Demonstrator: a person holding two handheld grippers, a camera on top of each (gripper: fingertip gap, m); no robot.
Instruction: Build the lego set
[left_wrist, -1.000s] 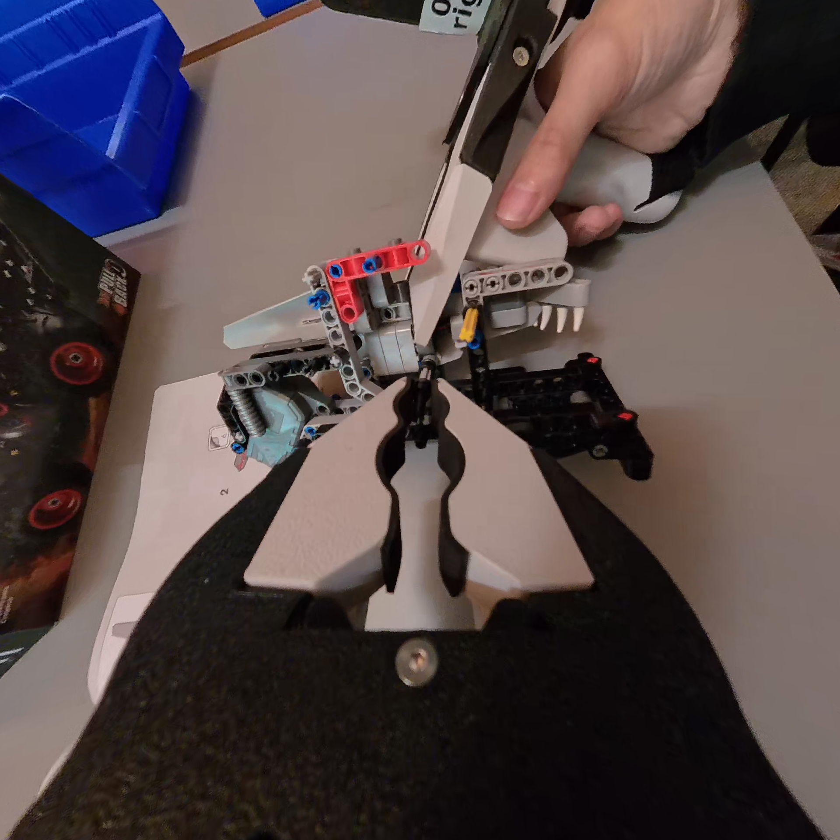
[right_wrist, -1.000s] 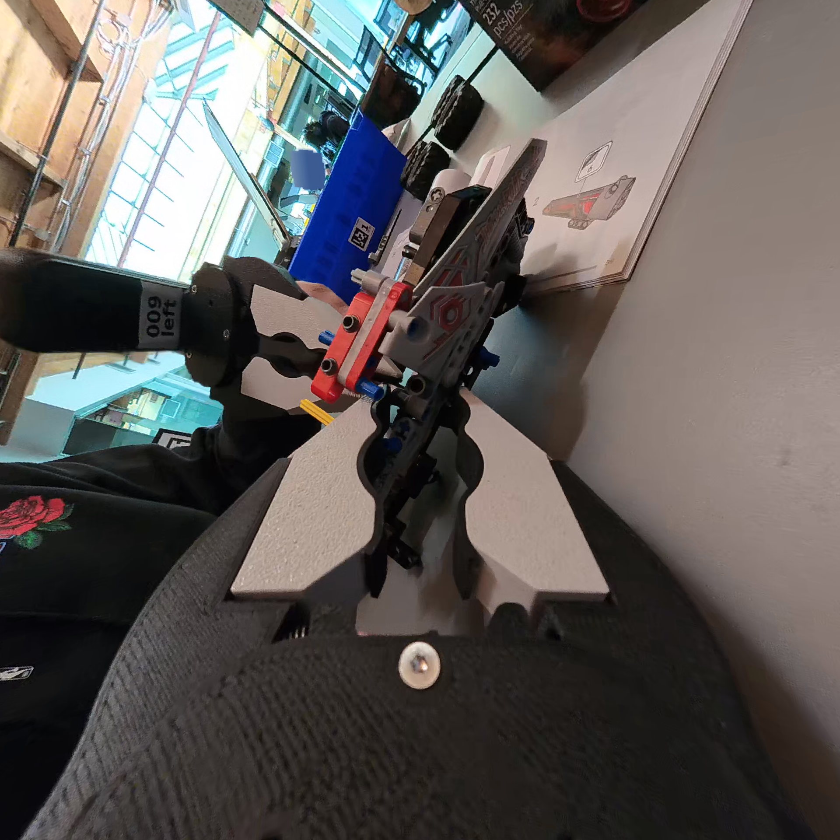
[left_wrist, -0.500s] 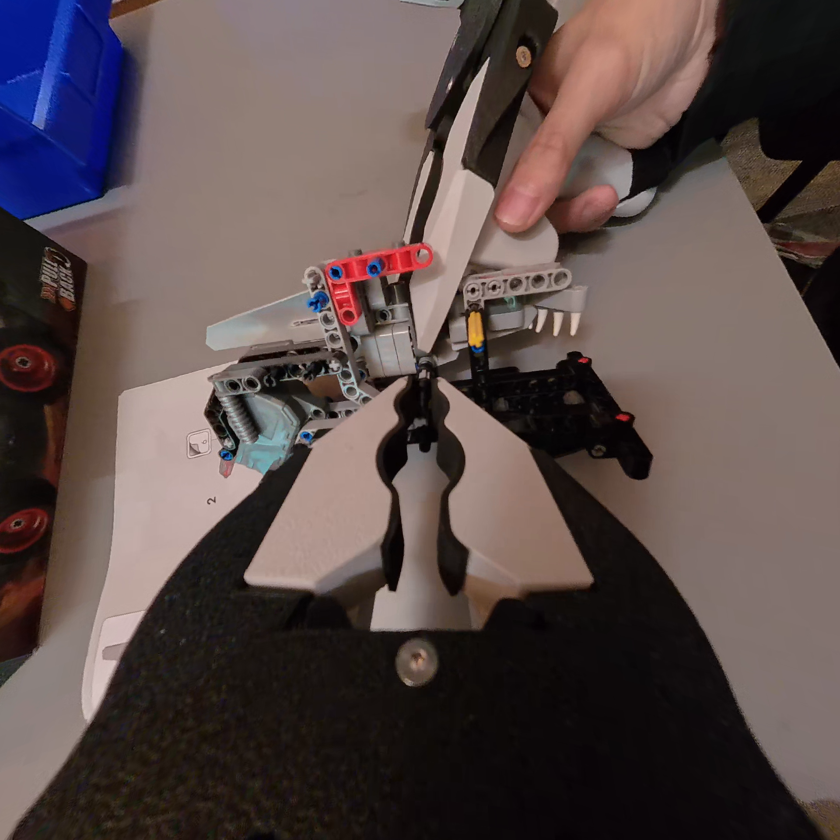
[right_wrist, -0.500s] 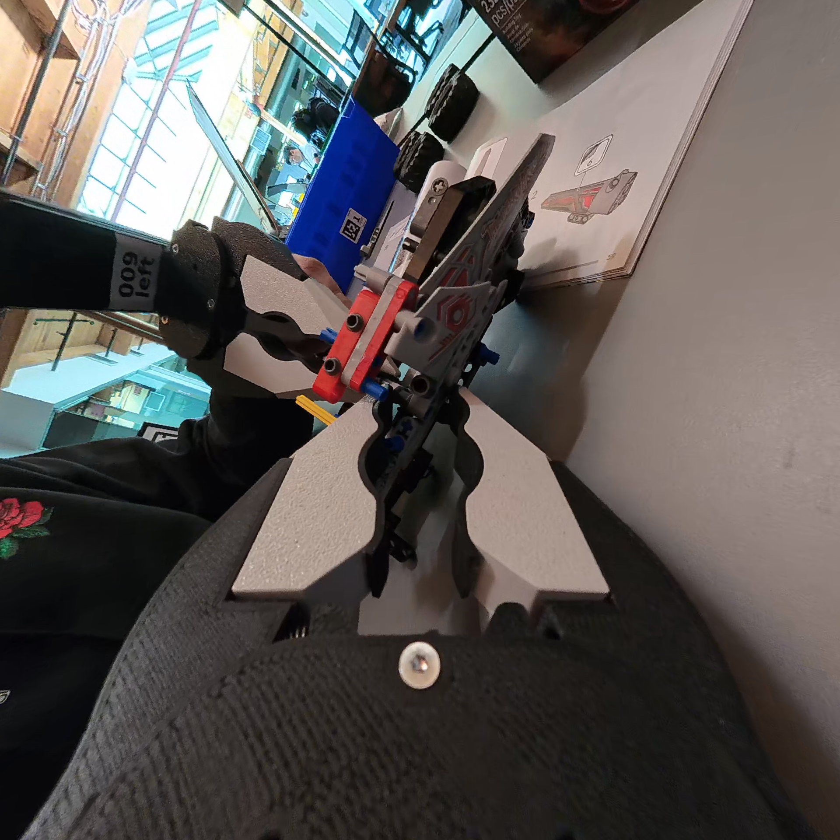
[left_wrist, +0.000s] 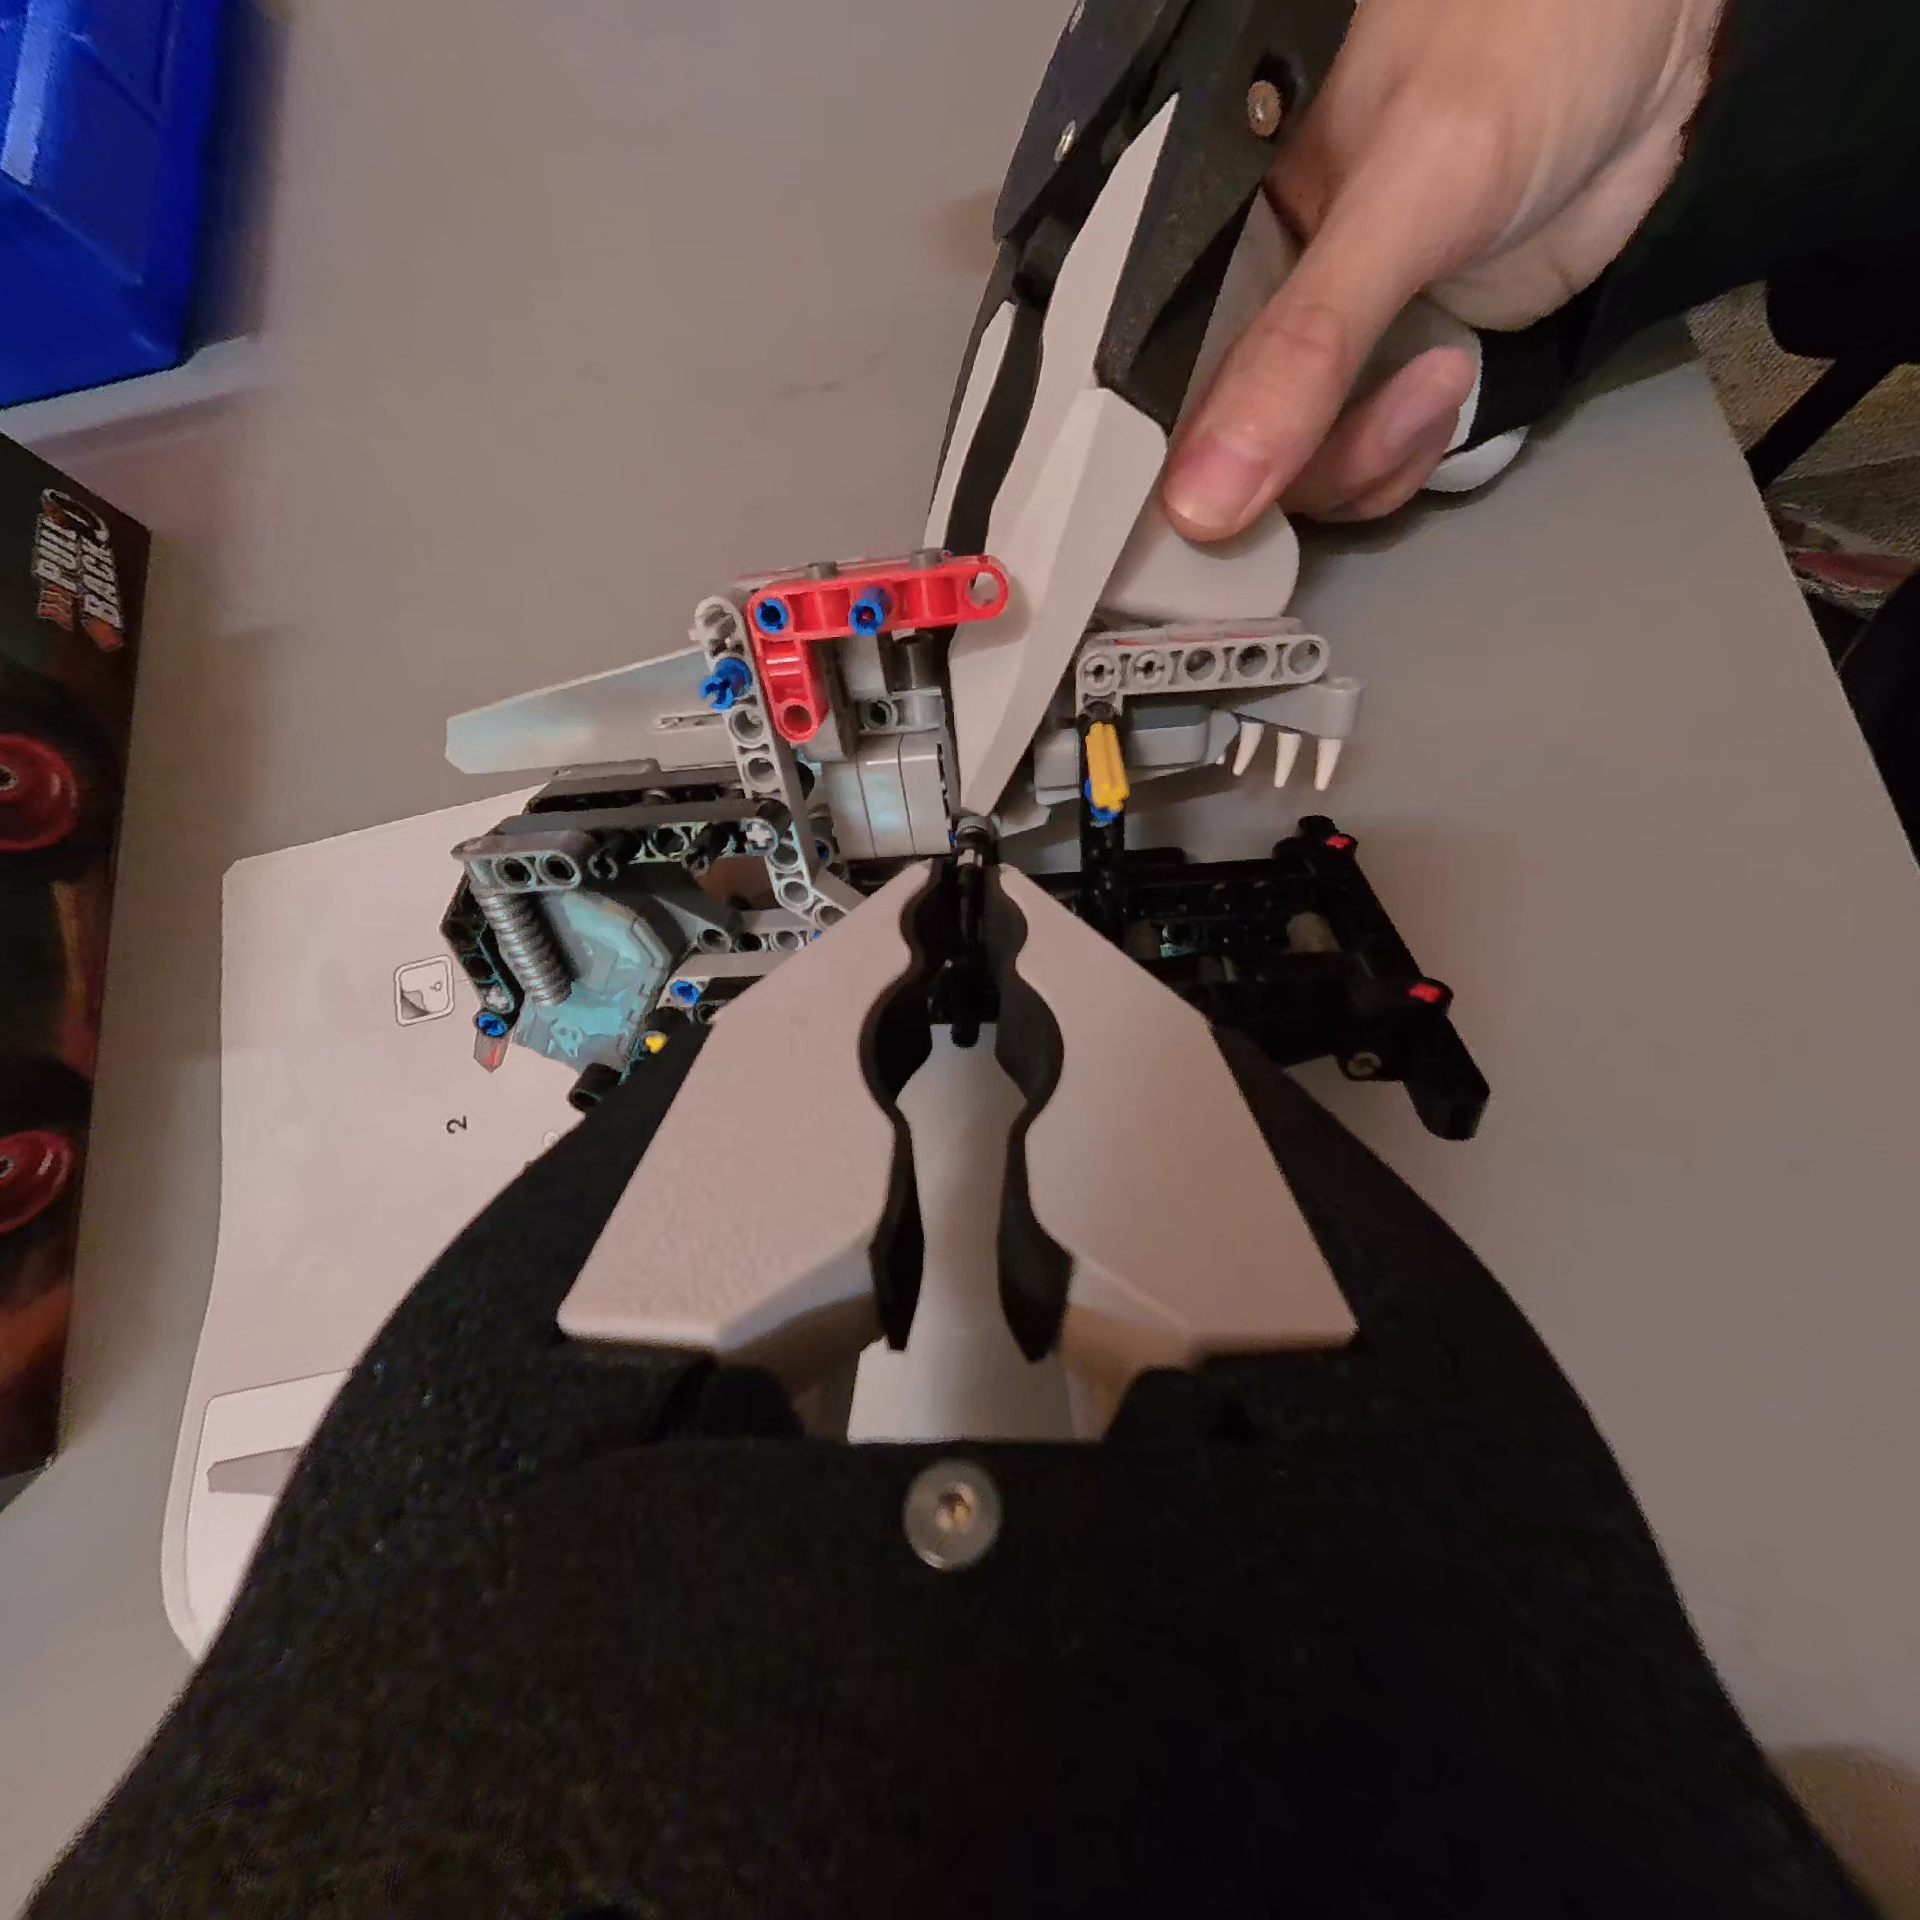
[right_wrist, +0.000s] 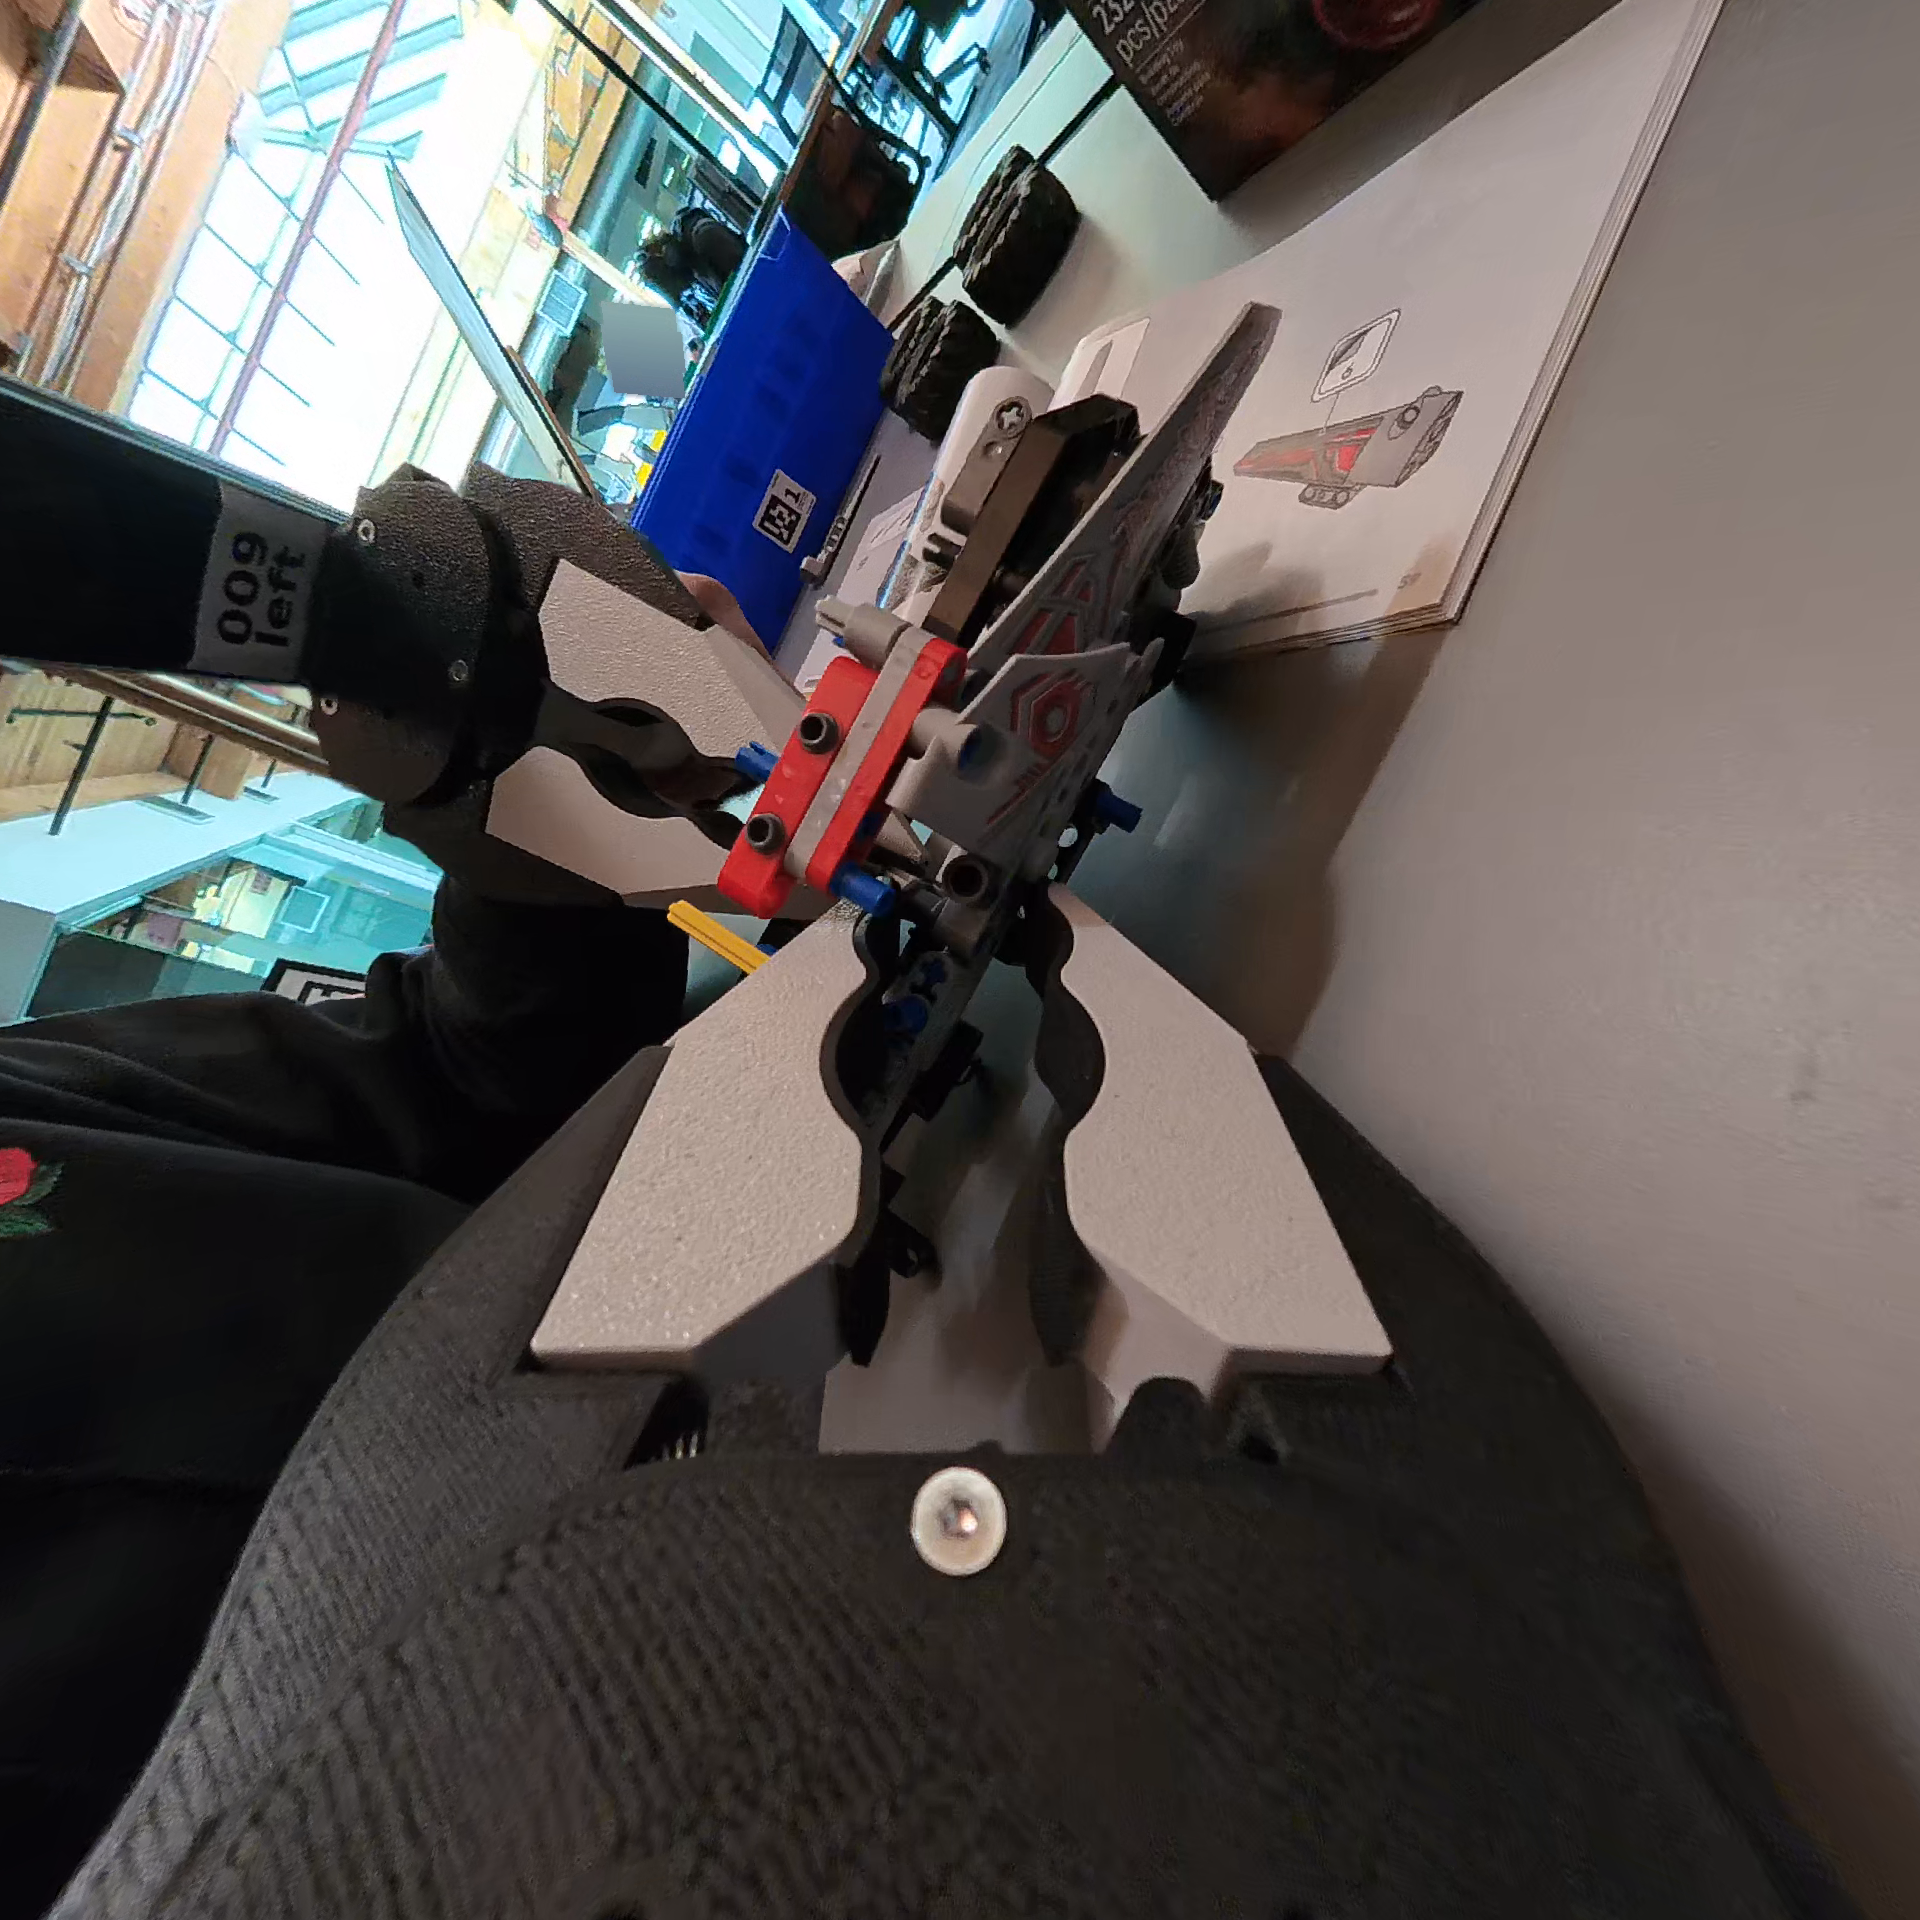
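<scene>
Left wrist cam: the left claw is pinched down narrow on a small black pin piece sticking out of the lego model, which sits on the grey bench right at the claw tips, partly over the open instruction booklet; the model's a grey and black technic build with a red L-shaped beam on top, blue pins, a yellow axle, white teeth on the right end and a spring beside a pale blue panel on the left; the right claw comes down from above, held by a hand, its tips on the model's middle; a blue bin sits top left, contents not visible, and the set's box lies at the left edge. Right wrist cam: the right claw is closed partway, gripping the model's dark frame between its fingers; the grey panel with red markings faces up; the left claw reaches in from the left, up against the red beam; beyond are black tyres, the blue bin and the booklet.
</scene>
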